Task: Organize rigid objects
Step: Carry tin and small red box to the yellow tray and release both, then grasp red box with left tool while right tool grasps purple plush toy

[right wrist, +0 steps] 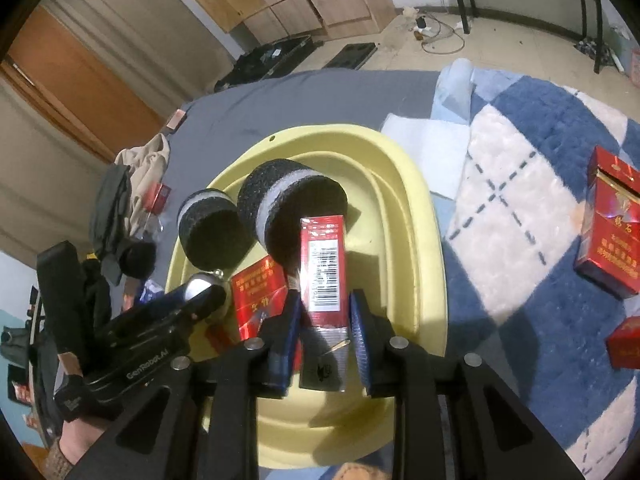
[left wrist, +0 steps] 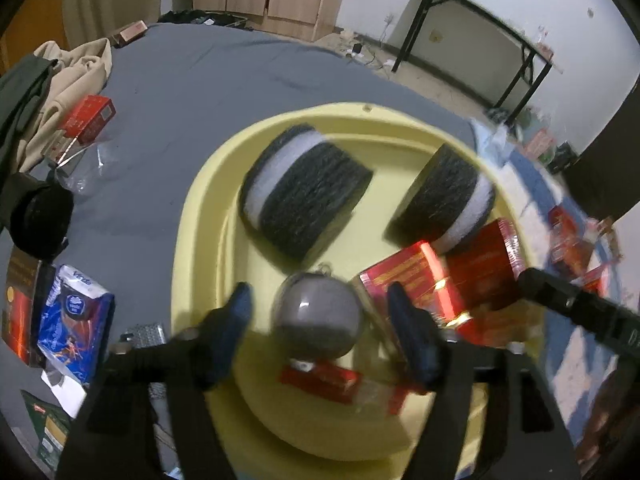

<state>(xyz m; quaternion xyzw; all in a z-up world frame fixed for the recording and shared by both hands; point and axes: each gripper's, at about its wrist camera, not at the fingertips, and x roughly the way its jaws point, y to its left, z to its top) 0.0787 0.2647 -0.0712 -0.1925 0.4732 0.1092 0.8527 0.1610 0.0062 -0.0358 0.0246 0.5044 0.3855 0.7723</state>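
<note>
Grippers: left (left wrist: 320,312) wide open round silver ball (left wrist: 318,316); right (right wrist: 325,320) w/ red pack (right wrist: 323,270) between fingers, contact unclear.

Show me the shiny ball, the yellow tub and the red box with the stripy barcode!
shiny ball (left wrist: 318,318): left wrist view, middle of its rounded face.
yellow tub (right wrist: 404,184): right wrist view, bare right rim.
red box (right wrist: 324,272): right wrist view, barcode side.
</note>
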